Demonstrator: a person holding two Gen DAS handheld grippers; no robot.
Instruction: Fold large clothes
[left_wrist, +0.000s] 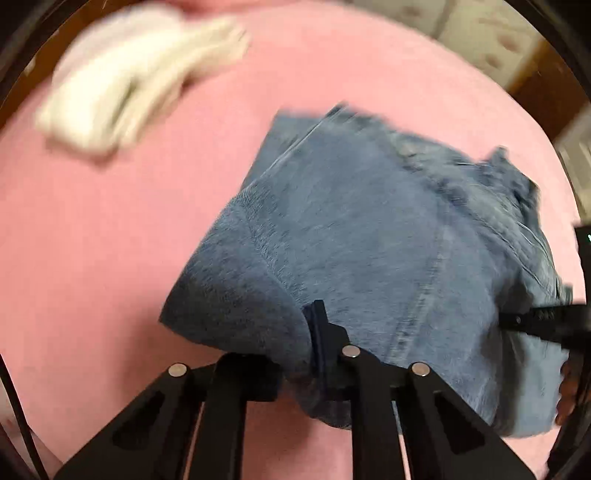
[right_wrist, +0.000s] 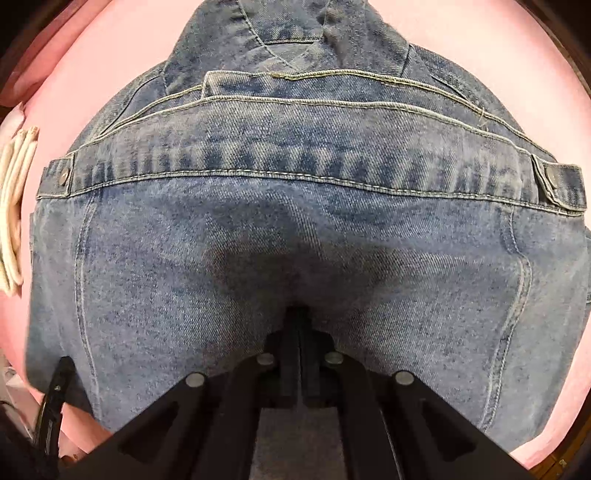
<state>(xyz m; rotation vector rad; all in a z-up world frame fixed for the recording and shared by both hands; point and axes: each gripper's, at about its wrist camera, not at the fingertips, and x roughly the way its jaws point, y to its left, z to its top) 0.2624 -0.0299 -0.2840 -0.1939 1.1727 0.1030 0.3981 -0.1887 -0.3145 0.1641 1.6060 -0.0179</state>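
Note:
A blue denim jacket (left_wrist: 369, 229) lies partly folded on the pink cover (left_wrist: 110, 240). My left gripper (left_wrist: 317, 332) is shut on the jacket's near edge, with cloth bunched between its fingers. In the right wrist view the jacket (right_wrist: 295, 229) fills the frame, waistband with two metal buttons across the middle. My right gripper (right_wrist: 297, 317) is shut on a fold of the denim at its near edge. The right gripper's finger (left_wrist: 546, 321) also shows at the right edge of the left wrist view, on the jacket's side.
A folded white garment (left_wrist: 129, 81) lies at the far left of the pink cover, blurred; it also shows at the left edge of the right wrist view (right_wrist: 14, 206). Wooden furniture and floral fabric (left_wrist: 498, 40) stand beyond the cover.

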